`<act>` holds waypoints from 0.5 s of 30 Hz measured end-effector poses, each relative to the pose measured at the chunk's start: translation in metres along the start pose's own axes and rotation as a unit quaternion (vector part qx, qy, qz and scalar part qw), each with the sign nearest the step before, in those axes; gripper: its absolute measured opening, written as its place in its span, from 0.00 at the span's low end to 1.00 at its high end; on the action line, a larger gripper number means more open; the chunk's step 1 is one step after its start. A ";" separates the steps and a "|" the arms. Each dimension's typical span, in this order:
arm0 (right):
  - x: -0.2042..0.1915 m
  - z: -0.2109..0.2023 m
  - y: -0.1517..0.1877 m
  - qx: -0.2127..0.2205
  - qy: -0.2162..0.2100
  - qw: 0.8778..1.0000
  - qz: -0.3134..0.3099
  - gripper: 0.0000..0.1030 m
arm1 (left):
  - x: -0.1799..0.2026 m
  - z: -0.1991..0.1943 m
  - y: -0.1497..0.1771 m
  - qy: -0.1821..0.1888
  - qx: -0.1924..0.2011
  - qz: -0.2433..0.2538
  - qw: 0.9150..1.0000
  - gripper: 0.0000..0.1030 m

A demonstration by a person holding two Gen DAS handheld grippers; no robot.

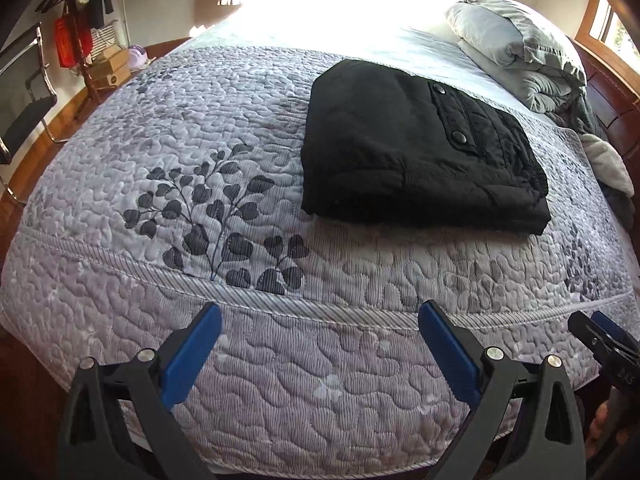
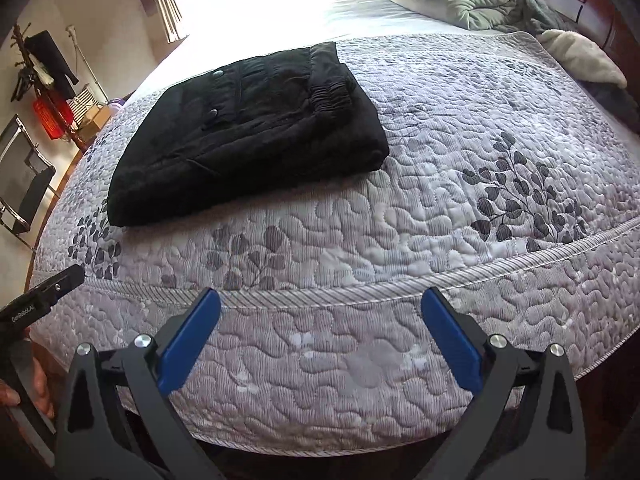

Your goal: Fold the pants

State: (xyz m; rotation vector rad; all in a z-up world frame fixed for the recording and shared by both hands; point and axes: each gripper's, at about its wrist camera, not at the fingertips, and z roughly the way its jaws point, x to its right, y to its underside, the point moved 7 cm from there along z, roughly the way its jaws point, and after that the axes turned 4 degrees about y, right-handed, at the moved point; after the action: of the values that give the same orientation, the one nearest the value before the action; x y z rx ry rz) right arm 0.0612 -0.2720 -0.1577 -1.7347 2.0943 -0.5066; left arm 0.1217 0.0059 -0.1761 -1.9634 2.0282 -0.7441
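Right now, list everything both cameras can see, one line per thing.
pants: one, black, folded into a compact stack with two snaps showing, lying on the quilt, untouched
quilt: one, pale lilac-grey with dark leaf print, covering the bed
pillows and bedding: a rumpled grey-green pile at the head of the bed
white fleece: one, beside the pile near the wooden headboard
chair: one, black with metal frame, on the floor at the far side of the bed
coat rack: one, dark clothes and a red bag hanging
cardboard boxes: a few, brown, by the wall
left claw: black with blue pads, open, empty, over the bed's near edge
right claw: same colours, open, empty
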 end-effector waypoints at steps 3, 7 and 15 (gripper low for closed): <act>-0.011 -0.006 0.001 0.001 0.003 1.000 -0.009 0.97 | 0.011 -0.010 0.000 0.005 0.005 0.011 1.000 0.96; -0.020 -0.021 -0.008 0.018 0.007 1.000 -0.016 0.97 | 0.021 -0.030 -0.011 0.005 0.026 0.022 0.999 0.96; -0.026 -0.066 -0.033 0.061 -0.007 0.998 -0.028 0.97 | 0.031 -0.071 -0.037 0.011 0.068 0.028 0.997 0.96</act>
State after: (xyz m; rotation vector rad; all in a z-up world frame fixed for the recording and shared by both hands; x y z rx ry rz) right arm 0.0609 -0.2498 -0.0830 -1.7258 1.9673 -0.6238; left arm 0.1162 -0.0089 -0.0923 -1.8232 1.9802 -0.8699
